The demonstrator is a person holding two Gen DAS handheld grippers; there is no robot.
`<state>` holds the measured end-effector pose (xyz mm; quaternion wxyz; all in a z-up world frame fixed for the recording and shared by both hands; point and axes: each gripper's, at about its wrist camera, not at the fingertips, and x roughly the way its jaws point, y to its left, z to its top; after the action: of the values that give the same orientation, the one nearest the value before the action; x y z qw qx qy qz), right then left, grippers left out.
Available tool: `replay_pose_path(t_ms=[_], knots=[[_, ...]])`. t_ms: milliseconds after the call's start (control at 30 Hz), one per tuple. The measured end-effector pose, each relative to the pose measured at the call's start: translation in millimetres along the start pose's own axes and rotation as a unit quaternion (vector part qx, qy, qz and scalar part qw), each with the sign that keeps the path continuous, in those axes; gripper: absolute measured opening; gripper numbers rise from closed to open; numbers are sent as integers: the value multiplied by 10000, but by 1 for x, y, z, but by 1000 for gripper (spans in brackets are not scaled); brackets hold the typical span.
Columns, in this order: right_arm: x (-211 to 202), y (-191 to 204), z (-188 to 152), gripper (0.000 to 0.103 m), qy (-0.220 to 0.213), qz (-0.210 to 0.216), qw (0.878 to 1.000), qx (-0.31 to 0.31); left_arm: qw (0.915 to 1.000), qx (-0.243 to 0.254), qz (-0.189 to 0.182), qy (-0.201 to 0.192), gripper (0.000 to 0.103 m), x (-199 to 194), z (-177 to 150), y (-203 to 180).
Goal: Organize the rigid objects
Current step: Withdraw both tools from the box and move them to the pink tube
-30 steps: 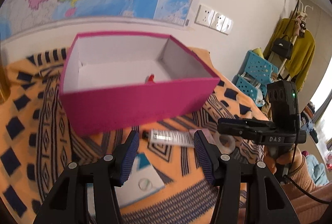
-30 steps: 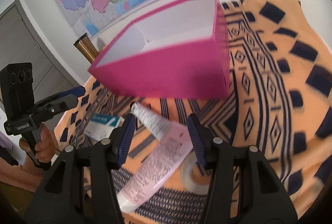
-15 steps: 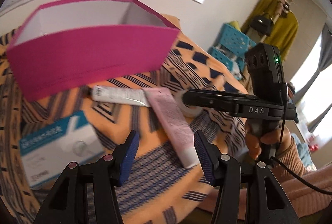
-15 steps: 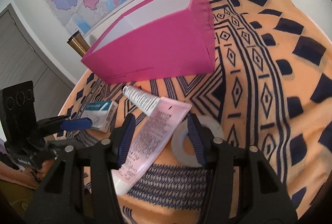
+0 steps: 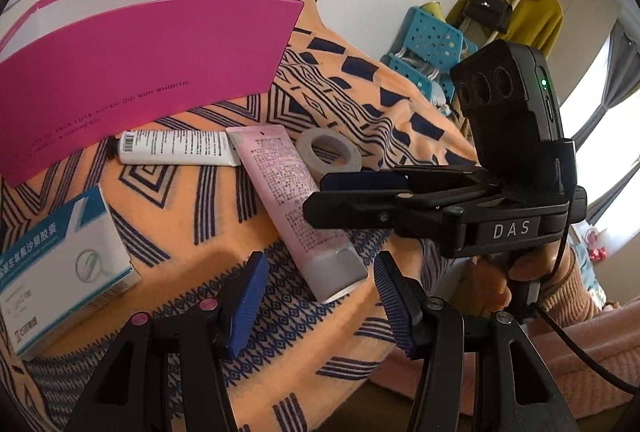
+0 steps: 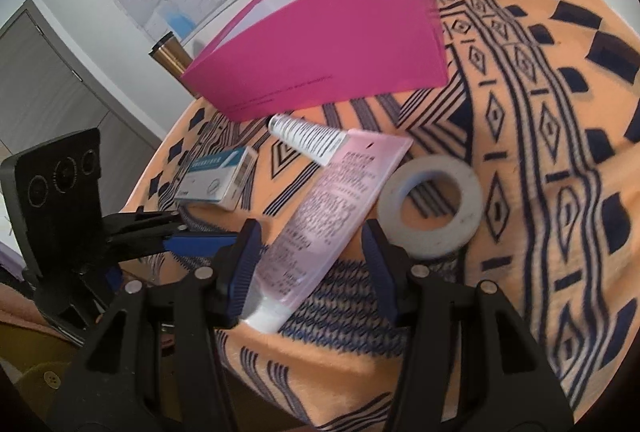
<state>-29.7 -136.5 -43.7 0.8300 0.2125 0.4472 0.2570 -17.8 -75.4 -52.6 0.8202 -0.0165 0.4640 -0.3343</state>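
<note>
Pink box (image 5: 136,68) — two tubes, one tape (image 6: 430,206)

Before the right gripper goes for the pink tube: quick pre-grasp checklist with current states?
1. Right gripper open and empty: ok, jaws apart, nothing pinched.
2. Pink tube lined up between the jaws: ok, it lies on the blanket with its cap end towards the gripper.
3. Tube free of neighbours: not ok, its flat end overlaps the white tube, and the tape roll sits close beside it.
4. Left gripper clear: not ok, open and empty, but its fingers reach in close beside the right gripper's fingers.
5. Pink box open on top: ok.
6. Room inside the box: cannot tell.
</note>
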Motion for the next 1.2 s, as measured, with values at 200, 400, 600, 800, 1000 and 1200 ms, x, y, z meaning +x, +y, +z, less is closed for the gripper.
replay_pose_path(t_ms=[200,400,600,800,1000,1200], knots=[[10,4,-5,55,160,253,9994,152,9992,-336,221,43,56,-7,-2,16],[17,13,-2,55,163,503,9985,126,9962,-642,580,-77,56,-24,-8,40],[33,28,1,55,347,781,9963,-11,9898,-994,974,-300,55,-39,-8,59],[31,32,4,55,414,695,9965,-198,9898,-1062,853,-418,55,-50,-12,64],[8,16,12,55,251,188,9991,-296,9932,-994,505,-346,55,-52,-22,57],[-7,-2,35,55,-151,-417,9982,-395,9940,-1036,323,-137,54,-42,-31,46]])
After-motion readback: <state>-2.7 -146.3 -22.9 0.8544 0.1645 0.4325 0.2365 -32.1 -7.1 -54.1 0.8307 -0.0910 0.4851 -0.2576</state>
